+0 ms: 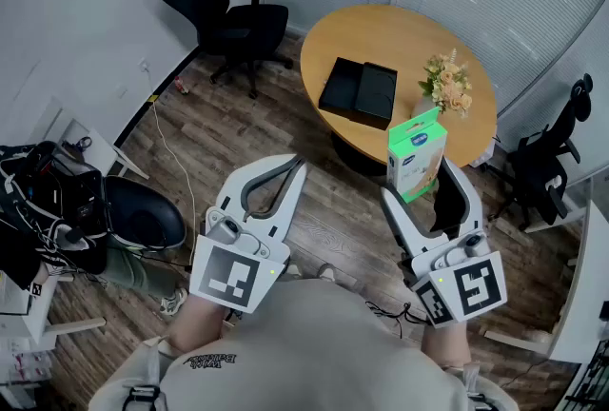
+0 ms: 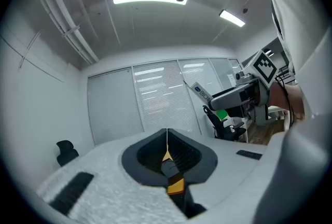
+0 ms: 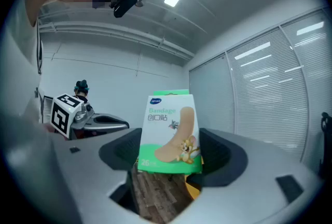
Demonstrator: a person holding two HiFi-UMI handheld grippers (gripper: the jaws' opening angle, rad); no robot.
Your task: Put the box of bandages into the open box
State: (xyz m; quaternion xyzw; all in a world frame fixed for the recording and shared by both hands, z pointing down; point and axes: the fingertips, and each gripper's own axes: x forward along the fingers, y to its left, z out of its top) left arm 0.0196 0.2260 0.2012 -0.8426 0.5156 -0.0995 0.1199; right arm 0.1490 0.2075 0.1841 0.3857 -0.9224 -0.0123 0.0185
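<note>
A green and white box of bandages (image 1: 417, 152) hangs upright in the air above the wooden floor, with my right gripper (image 1: 419, 179) shut on its sides. In the right gripper view the box (image 3: 170, 132) stands between the two wide-set jaws of that gripper (image 3: 170, 154). The open black box (image 1: 359, 92) lies flat on the round wooden table (image 1: 409, 38), beyond the held box. My left gripper (image 1: 297, 164) is level at the left, its jaws touching with nothing in them; in the left gripper view its tips (image 2: 167, 137) meet in one line.
A small bunch of flowers (image 1: 447, 84) stands on the table right of the black box. A black office chair (image 1: 219, 14) sits left of the table, another (image 1: 552, 162) at the right. Cables and gear (image 1: 57, 200) lie at the left.
</note>
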